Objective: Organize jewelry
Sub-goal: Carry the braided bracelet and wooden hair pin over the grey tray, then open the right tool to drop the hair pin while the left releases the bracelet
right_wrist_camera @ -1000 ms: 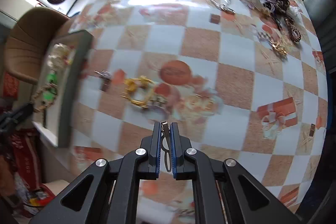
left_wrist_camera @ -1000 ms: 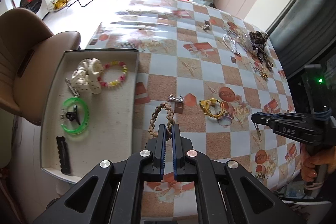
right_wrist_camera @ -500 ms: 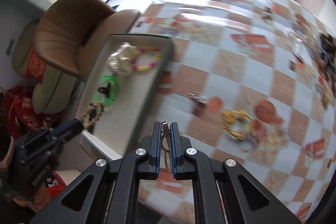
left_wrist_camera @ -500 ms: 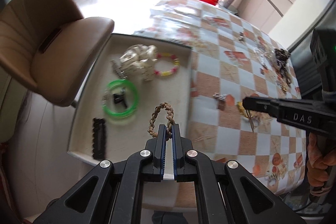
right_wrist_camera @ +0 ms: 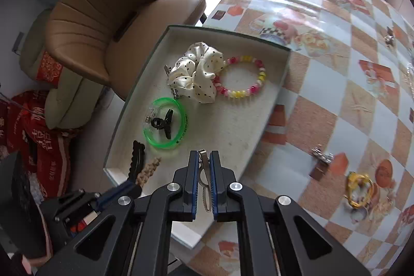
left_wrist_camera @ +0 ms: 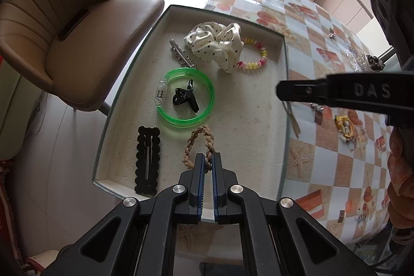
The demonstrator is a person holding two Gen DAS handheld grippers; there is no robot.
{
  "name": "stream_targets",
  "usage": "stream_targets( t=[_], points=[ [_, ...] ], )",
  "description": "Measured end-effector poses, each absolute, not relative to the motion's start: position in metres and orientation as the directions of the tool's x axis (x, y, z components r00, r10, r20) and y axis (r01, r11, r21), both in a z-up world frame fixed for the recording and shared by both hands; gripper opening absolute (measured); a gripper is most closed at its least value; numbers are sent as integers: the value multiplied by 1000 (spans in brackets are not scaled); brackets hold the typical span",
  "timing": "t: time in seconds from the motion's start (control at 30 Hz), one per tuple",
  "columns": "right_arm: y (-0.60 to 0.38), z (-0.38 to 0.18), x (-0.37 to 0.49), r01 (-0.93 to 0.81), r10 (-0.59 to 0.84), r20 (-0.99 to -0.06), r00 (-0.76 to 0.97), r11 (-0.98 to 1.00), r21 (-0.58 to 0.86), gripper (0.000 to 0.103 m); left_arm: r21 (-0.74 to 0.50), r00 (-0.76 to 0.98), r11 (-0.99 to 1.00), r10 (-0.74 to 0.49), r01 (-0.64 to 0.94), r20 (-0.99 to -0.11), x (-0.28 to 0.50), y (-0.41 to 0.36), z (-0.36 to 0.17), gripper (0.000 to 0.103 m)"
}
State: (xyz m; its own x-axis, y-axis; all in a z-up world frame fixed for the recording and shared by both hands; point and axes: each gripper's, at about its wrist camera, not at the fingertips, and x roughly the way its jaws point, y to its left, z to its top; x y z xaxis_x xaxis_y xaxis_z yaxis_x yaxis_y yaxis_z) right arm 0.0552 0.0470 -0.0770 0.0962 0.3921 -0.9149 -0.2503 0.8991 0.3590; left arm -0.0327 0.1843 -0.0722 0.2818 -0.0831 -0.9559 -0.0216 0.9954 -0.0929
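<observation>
A grey tray (left_wrist_camera: 284, 120) sits at the table's left edge. It holds a dotted white scrunchie (left_wrist_camera: 214, 44), a pink and yellow bead bracelet (left_wrist_camera: 254, 56), a green bangle (left_wrist_camera: 185, 101) around a black clip (left_wrist_camera: 185, 96), a silver clip (left_wrist_camera: 181, 56) and a flat black clip (left_wrist_camera: 147, 159). My left gripper (left_wrist_camera: 207, 159) is shut on a braided tan bracelet (left_wrist_camera: 199, 144) low over the tray's near end. My right gripper (right_wrist_camera: 204, 159) is shut on a thin metal hair clip (right_wrist_camera: 204, 172), above the tray's right side; it also shows in the left wrist view (left_wrist_camera: 280, 91).
A brown chair (left_wrist_camera: 77, 43) stands left of the tray. On the checked tablecloth lie a yellow piece (right_wrist_camera: 358, 188), a small silver clip (right_wrist_camera: 320, 155) and more jewelry at the far right (left_wrist_camera: 367, 61). The table's near edge runs close under both grippers.
Both grippers have swung left from the table's middle to over the tray, each keeping its piece. The left gripper has come lower over the tray's near end.
</observation>
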Motion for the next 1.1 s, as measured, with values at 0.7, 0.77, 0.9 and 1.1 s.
stream_targets(
  t=[0.7, 0.77, 0.9, 1.1],
  points=[
    [63, -148, 90, -128, 365, -931, -3, 923, 363, 10, -39, 211, 999, -38, 1, -977, -26, 178, -113, 9],
    [62, -148, 93, -118, 376, -926, -11, 920, 375, 10, -30, 207, 1000, -29, -1, -978, -26, 178, -113, 9],
    [55, -144, 106, -92, 401, -916, -17, 912, 401, 35, -9, 208, 1000, -9, 4, -978, -24, 174, -110, 9],
    [38, -116, 104, -81, 455, -890, 29, 889, 451, 48, 8, 209, 1000, 5, 13, -978, -23, 169, -104, 9]
  ],
)
